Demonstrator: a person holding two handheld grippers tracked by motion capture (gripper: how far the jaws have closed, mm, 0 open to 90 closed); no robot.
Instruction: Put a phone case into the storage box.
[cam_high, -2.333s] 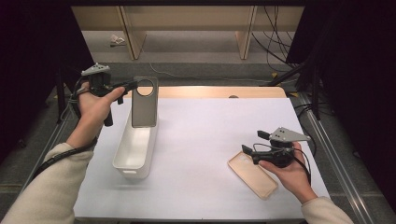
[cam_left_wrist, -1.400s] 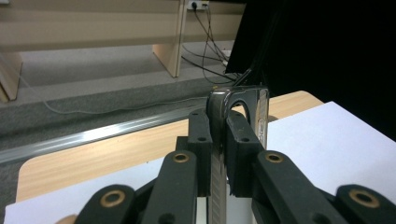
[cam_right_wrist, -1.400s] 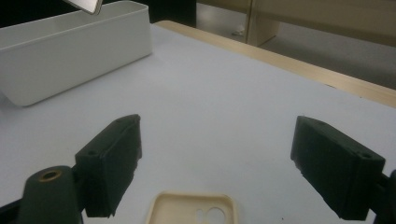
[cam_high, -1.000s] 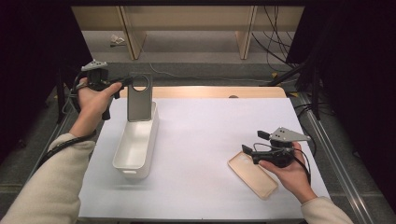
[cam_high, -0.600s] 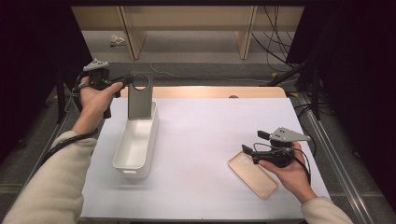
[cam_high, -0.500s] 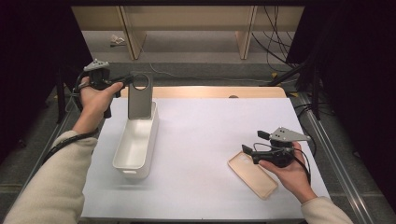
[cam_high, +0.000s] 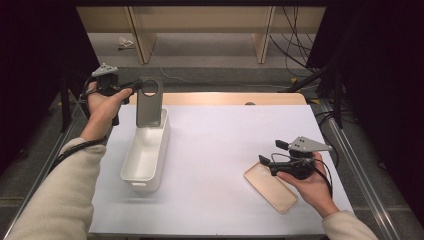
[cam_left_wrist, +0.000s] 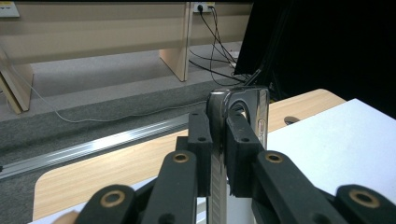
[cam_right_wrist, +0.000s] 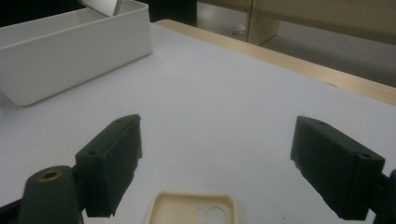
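The grey phone case (cam_high: 149, 102) hangs upright over the far end of the white bin (cam_high: 145, 152), its lower edge at the bin's rim. The left gripper (cam_high: 131, 86) clamps the case's top edge between closed jaws. Well right of the bin, the right gripper (cam_high: 265, 163) rests wide open above the beige phone case (cam_high: 270, 186), which lies flat on the white table (cam_high: 220, 145).

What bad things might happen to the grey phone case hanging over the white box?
1. The left tongs pinch only the grey phone case's thin top edge near its camera hole, so it might swing or slip.
2. Its lower end hangs right at the far rim of the white box, so it may catch there.
3. The right tongs stand open over the beige case near the table's front edge; a nudge might push it off.
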